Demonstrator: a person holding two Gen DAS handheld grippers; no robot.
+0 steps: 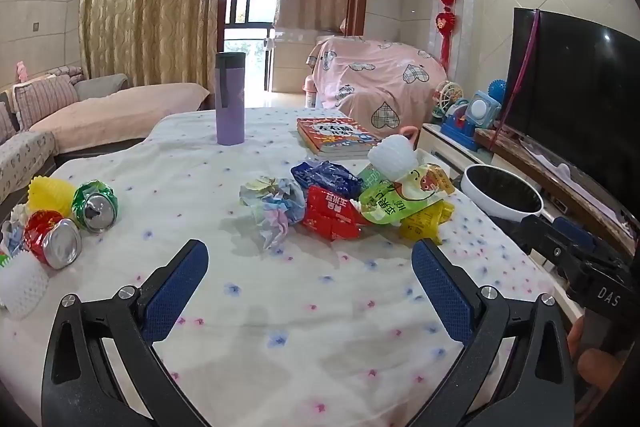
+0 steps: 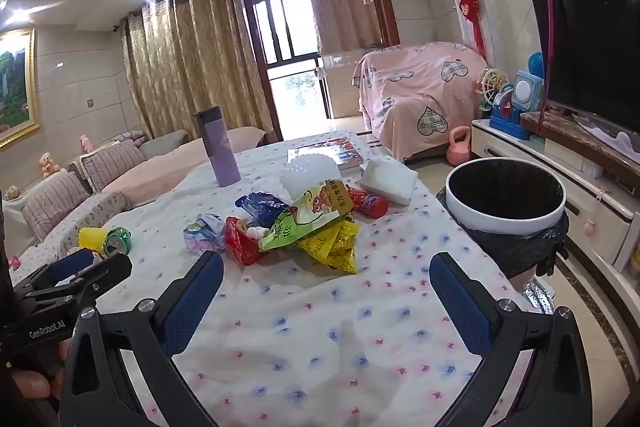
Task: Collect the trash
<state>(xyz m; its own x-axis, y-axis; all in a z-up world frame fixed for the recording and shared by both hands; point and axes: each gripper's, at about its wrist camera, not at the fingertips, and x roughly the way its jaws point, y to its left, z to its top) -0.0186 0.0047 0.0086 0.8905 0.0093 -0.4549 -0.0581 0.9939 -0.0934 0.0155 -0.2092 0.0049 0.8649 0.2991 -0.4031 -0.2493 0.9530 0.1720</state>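
From where I steered, nothing looked collected yet: both grippers hung over the flowered tablecloth (image 1: 280, 307) with all the rubbish lying on it. At nine o'clock in the left view sat two crushed cans (image 1: 76, 223) beside yellow and white foam nets (image 1: 50, 189), close to the table's left edge. My left gripper (image 1: 310, 267) was spread wide and held nothing. At twelve o'clock from it lay the main heap: a crumpled paper ball (image 1: 272, 205) touching a pile of snack wrappers (image 1: 360, 199). My right gripper (image 2: 326, 279) was likewise released and empty, the same wrappers just ahead of it. At two o'clock the bin (image 2: 506, 193), lined with a black bag, stood just off the table's right edge and looked empty, though I could not see its bottom. I judged the cloth between grippers and heap left open room, while a purple flask (image 1: 230, 99) and a book (image 1: 336, 137) stood well behind.
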